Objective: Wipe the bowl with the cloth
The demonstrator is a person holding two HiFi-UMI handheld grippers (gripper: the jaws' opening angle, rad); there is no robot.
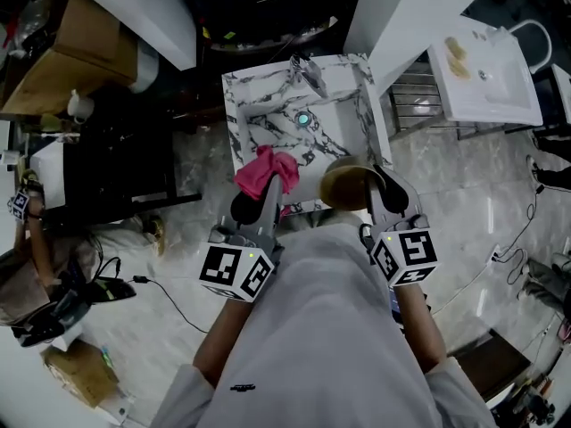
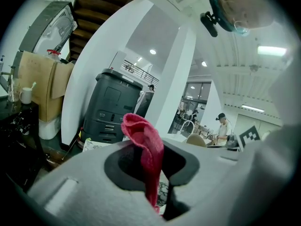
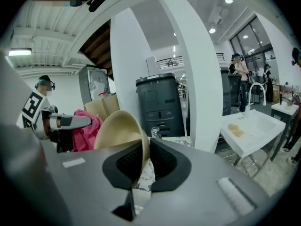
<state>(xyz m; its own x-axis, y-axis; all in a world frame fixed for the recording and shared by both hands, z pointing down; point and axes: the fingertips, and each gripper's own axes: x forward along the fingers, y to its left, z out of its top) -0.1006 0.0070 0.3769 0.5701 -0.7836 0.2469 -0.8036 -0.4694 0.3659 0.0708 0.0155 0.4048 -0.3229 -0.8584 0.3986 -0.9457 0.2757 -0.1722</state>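
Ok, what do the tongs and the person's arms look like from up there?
The left tongs and right tongs are both long and grey, with black pads on the inside. Each carries a white cube printed with black square markers: the left cube and the right cube. No cables show on either. The person wears a pale grey short-sleeved shirt.

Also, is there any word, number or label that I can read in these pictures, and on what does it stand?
No readable text in any view.
Left cube and right cube: black-and-white square patterns only, no letters.
Dark machine: panel print too small to read.
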